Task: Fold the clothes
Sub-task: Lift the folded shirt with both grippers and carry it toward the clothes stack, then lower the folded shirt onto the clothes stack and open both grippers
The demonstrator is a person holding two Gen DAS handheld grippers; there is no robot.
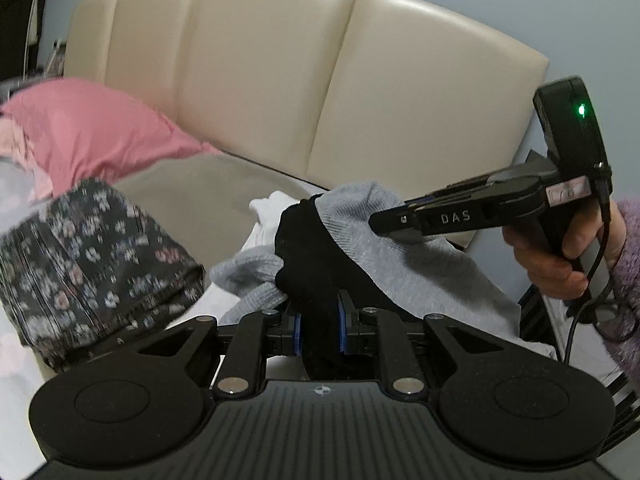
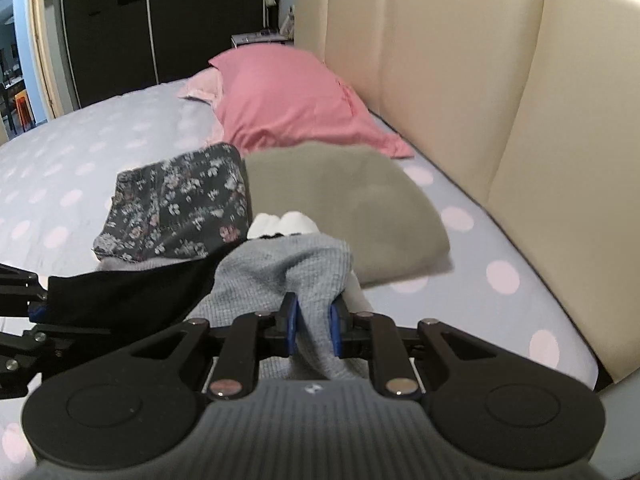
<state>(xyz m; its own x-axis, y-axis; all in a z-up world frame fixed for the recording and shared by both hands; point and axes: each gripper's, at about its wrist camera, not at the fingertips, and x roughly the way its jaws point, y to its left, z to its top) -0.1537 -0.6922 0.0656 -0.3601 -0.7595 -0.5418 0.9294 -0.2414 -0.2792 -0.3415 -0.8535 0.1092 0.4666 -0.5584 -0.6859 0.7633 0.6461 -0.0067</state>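
The left gripper (image 1: 320, 330) is clamped on a black part of a garment (image 1: 316, 248), the dark cloth bunched between its blue pads (image 1: 297, 334) and running up out of them toward twelve o'clock. The right gripper (image 2: 313, 330) is clamped the same way on the grey knit part of the garment (image 2: 280, 268), which rises from between its pads and spreads toward eleven o'clock, where it meets the black part (image 2: 128, 292).

In the left wrist view the right gripper (image 1: 376, 222) comes in from three o'clock, its fingertips buried in the grey knit (image 1: 400, 268), and a hand (image 1: 556, 260) in a fuzzy mauve sleeve (image 1: 628, 280) grips its handle. In the right wrist view the left gripper's linkage shows at the nine o'clock edge, with the black cloth stretched across to it.

A small bunch of white fabric (image 2: 280, 224) shows just beyond the grey knit at twelve o'clock; whether it belongs to the same garment cannot be told.

Further out on the bed lie a folded dark floral garment (image 2: 176, 208) at ten o'clock and, touching its right edge, a folded olive-grey garment (image 2: 340, 200) at twelve to one o'clock. Beyond them a pink pillow (image 2: 288, 108) rests against the cream padded headboard (image 2: 460, 80). The sheet (image 2: 500, 304) is pale lavender with pink dots. A dark wardrobe (image 2: 160, 12) stands at eleven o'clock in the background.
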